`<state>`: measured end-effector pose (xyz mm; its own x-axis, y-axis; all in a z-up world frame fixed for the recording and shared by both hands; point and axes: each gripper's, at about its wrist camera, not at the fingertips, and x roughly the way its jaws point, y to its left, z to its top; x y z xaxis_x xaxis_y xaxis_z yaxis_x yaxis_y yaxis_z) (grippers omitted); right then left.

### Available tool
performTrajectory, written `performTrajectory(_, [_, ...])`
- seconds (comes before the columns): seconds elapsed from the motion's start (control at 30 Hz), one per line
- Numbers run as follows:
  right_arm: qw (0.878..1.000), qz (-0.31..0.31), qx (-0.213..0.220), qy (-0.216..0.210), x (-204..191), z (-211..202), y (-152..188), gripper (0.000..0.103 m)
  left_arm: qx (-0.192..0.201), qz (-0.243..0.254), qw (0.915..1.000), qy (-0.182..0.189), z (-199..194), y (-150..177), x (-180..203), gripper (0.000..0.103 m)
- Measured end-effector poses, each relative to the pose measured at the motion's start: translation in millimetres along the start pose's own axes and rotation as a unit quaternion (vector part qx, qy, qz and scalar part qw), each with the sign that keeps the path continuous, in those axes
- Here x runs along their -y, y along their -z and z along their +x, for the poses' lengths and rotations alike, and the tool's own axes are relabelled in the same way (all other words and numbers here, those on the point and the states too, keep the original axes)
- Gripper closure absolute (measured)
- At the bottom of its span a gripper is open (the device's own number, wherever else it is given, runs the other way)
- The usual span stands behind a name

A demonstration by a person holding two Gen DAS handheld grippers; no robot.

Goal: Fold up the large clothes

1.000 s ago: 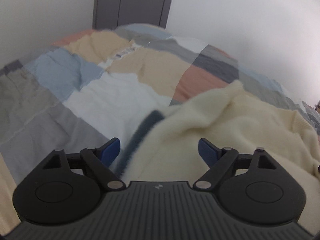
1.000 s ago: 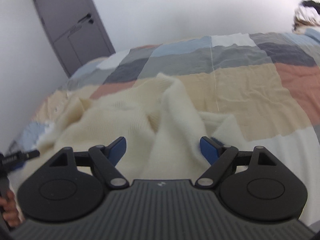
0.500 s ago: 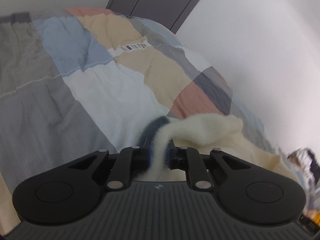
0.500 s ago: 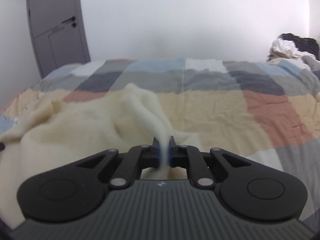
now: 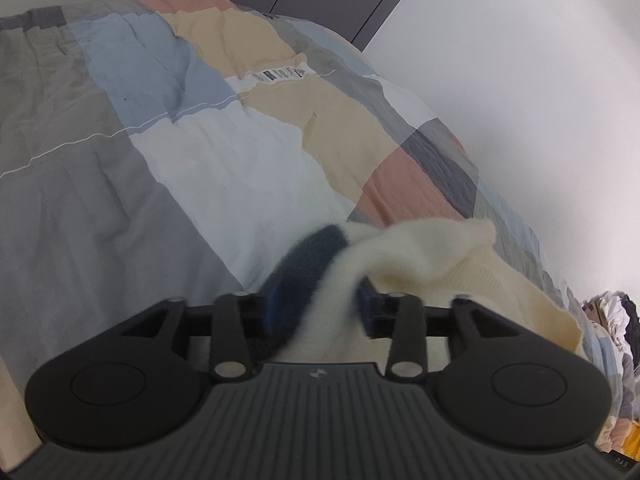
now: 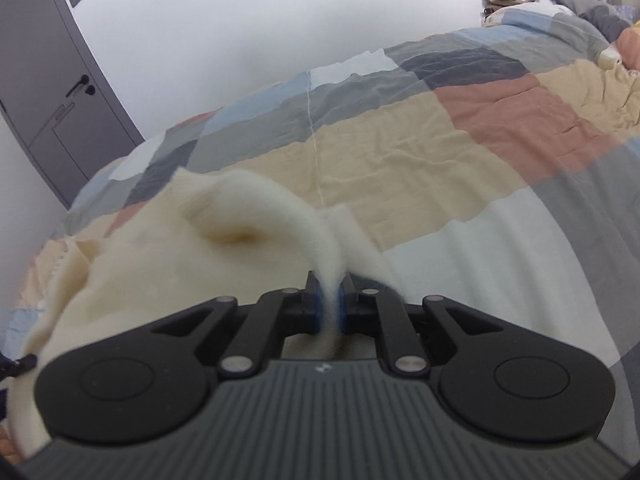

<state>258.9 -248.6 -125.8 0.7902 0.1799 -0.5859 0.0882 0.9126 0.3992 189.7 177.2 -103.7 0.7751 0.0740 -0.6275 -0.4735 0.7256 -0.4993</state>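
Left wrist: left hand-held gripper (image 5: 318,312) pinching sweater's (image 5: 440,256) navy hem (image 5: 304,258); right wrist: right hand-held gripper (image 6: 329,306) pinching cream fold only

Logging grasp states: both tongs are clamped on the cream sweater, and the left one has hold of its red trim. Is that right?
One thing is off: the trim in the left tongs is dark navy blue, not red, as the left wrist view shows. The rest stands: both the left and the right tongs are clamped on the cream sweater.
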Motion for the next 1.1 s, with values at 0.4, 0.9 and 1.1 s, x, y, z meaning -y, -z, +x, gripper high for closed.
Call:
performTrajectory(0.4, [0.995,0.038,0.061,-0.068,14,-55,-32,0.042,0.022,0.025,0.9987,0.038,-61,13,9,0.047])
performTrajectory(0.9, [0.988,-0.068,-0.038,-0.135,-30,18,-16,0.043,0.025,0.058,0.9979,0.011,-52,22,21,0.047])
performTrajectory(1.1, [0.972,-0.136,-0.05,-0.185,-57,18,1,0.043,0.018,0.05,0.9986,-0.001,-39,20,19,0.047])
